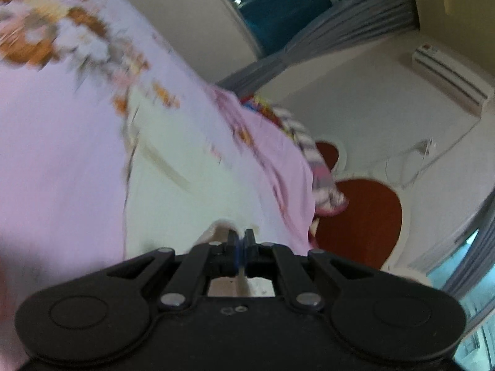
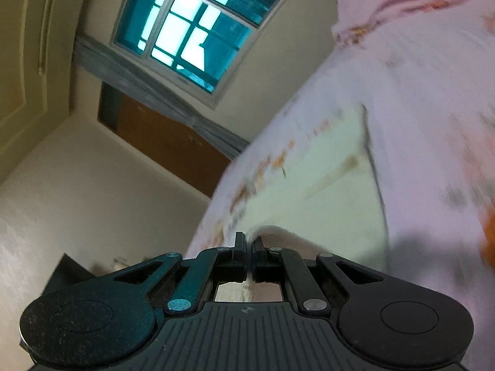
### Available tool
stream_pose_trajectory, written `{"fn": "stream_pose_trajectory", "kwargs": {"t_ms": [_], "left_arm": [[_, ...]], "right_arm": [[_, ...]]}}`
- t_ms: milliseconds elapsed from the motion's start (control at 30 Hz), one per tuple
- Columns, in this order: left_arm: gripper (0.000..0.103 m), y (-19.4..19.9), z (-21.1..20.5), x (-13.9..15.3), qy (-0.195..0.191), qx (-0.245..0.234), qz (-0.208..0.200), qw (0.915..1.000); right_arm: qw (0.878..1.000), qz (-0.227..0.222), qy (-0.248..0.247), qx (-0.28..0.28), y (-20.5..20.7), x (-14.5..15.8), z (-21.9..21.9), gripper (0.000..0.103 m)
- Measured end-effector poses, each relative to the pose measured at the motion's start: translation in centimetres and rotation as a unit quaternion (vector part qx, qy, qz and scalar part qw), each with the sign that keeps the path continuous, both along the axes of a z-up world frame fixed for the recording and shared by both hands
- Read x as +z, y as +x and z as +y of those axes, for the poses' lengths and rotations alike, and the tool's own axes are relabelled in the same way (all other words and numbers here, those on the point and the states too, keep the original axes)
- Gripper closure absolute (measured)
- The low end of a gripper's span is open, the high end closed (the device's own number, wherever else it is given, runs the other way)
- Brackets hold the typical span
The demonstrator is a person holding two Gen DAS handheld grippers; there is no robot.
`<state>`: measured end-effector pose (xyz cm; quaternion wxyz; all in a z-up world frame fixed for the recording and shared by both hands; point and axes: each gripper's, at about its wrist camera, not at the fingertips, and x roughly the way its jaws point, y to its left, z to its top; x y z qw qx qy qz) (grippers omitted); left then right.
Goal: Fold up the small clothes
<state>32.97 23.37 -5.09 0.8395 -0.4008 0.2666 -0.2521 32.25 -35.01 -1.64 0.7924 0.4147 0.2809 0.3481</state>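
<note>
A small pale cream garment (image 1: 191,179) lies spread on a lilac bedsheet with orange flower print (image 1: 62,142). My left gripper (image 1: 240,241) is shut on the garment's near edge, the cloth pinched between its black fingers. In the right wrist view the same cream garment (image 2: 321,179) lies on the lilac sheet (image 2: 433,130). My right gripper (image 2: 249,244) is shut on another part of its near edge, where the cloth curls up. Both views are tilted and blurred by motion.
A striped, colourful pile of cloth (image 1: 312,154) lies at the bed's far edge beside a red-brown headboard (image 1: 359,216). Grey curtains (image 1: 340,27), a window (image 2: 191,27), an air conditioner (image 1: 448,77) and a brown door (image 2: 167,142) line the walls.
</note>
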Motion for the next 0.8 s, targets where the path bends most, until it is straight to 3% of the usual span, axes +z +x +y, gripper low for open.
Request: {"fn": "stream_pose_trajectory", "kwargs": {"t_ms": [233, 333, 433, 467, 533, 667, 733, 767, 800], "left_arm": [[0.102, 11.5, 1.2, -0.6, 0.001, 0.029, 0.009, 0.9995], [0.102, 15.5, 1.7, -2.3, 0.001, 0.047, 0.032, 0.9984], [0.099, 19.3, 2.3, -5.0, 0.010, 0.081, 0.083, 0.9932], [0.093, 20.1, 2.4, -5.9, 0.016, 0.094, 0.106, 0.9898], [0.092, 20.7, 2.7, -7.5, -0.003, 0.088, 0.126, 0.9881], [0.080, 18.2, 2.6, -6.2, 0.000, 0.066, 0.098, 0.9930], [0.077, 17.1, 1.8, -5.7, -0.001, 0.033, 0.092, 0.9952], [0.077, 17.0, 1.4, -5.6, 0.007, 0.022, 0.095, 0.9952], [0.077, 16.9, 0.8, -5.5, 0.016, 0.014, 0.098, 0.9949]], "right_arm": [[0.999, 0.033, 0.012, -0.020, 15.1, -0.8, 1.2, 0.100], [0.997, 0.069, 0.016, -0.027, 20.6, -3.4, 1.6, 0.100], [0.989, 0.144, 0.031, -0.031, 25.6, -7.4, 1.9, 0.100], [0.984, 0.172, 0.021, -0.040, 26.8, -8.8, 2.1, 0.099], [0.978, 0.203, 0.005, -0.041, 28.0, -10.8, 2.0, 0.098], [0.984, 0.170, 0.040, -0.026, 25.8, -10.6, 0.6, 0.096], [0.986, 0.164, 0.030, -0.008, 24.8, -10.3, 0.6, 0.079], [0.986, 0.163, 0.028, 0.003, 24.6, -10.3, 0.8, 0.061], [0.987, 0.161, 0.027, 0.009, 24.4, -10.3, 1.0, 0.057]]}}
